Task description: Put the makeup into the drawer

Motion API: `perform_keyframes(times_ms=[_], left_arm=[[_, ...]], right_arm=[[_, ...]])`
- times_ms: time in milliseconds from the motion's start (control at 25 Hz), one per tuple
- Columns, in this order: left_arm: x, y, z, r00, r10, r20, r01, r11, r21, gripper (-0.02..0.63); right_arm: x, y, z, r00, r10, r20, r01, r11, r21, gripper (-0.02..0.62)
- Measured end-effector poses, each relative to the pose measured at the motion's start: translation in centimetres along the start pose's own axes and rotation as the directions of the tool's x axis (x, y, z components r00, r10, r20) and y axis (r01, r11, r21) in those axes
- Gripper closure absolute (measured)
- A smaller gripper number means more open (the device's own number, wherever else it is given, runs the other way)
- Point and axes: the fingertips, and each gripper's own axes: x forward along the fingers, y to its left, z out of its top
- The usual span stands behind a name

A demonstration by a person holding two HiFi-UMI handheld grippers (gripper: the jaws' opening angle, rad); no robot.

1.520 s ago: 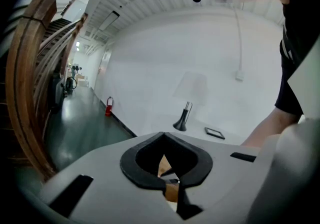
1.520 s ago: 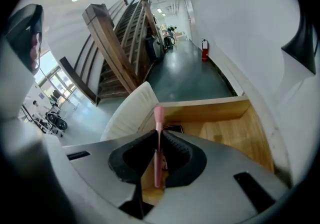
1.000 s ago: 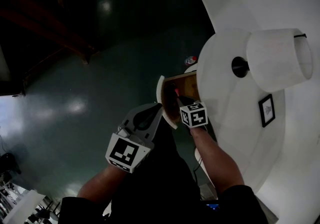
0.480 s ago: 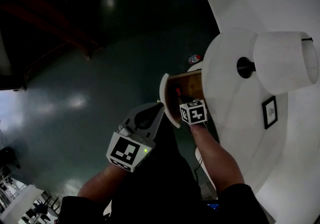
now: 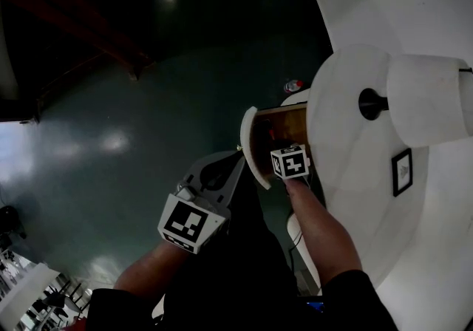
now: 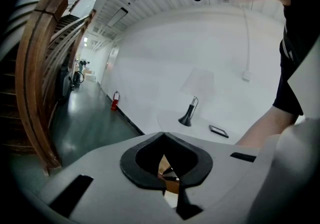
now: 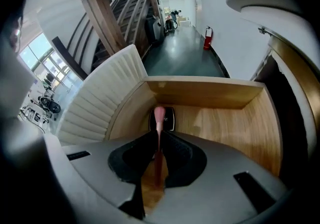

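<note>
At the bottom of the head view, closest to me, the person's two forearms reach up out of dark sleeves, each carrying a gripper. The left gripper [image 5: 233, 167] hangs over the dark green floor [image 5: 111, 137] at lower centre, just left of the drawer's front. In its own view its jaws are pressed together at the tips with nothing between them. A little further up and to the right, the right gripper [image 5: 279, 151] tips steeply down into the open drawer [image 5: 284, 119], its marker cube just above the rim. In the right gripper view its jaws [image 7: 157, 145] pinch a slim makeup stick [image 7: 159, 118], reddish-brown in the shaft with a rounded pink end that points at the drawer's back wall. The stick is inside the drawer's wooden walls, above its floor. Just beyond the pink end a flat black case [image 7: 167, 118] lies on the wooden bottom, near the ribbed white drawer front [image 7: 100, 103] at the left. Past the drawer, on the round white table [image 5: 347, 159] at the right of the head view, stand a lamp [image 5: 429, 100] and a small picture frame [image 5: 401, 172]. Farthest off, a red fire extinguisher [image 7: 207, 38] stands against the white wall, and a wooden staircase [image 7: 100, 13] rises at the upper left.
</note>
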Motion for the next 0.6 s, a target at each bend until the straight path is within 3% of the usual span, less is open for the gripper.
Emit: perform_keyframes(times_ms=[600], left_arm=[[-0.1, 1.6, -0.7, 1.000, 0.029, -0.008, -0.029, 0.999, -0.030, 0.595]], right_arm=[[2.9, -1.0, -2.8, 0.983, 0.006, -0.186, -0.006, 1.000, -0.003, 0.548]])
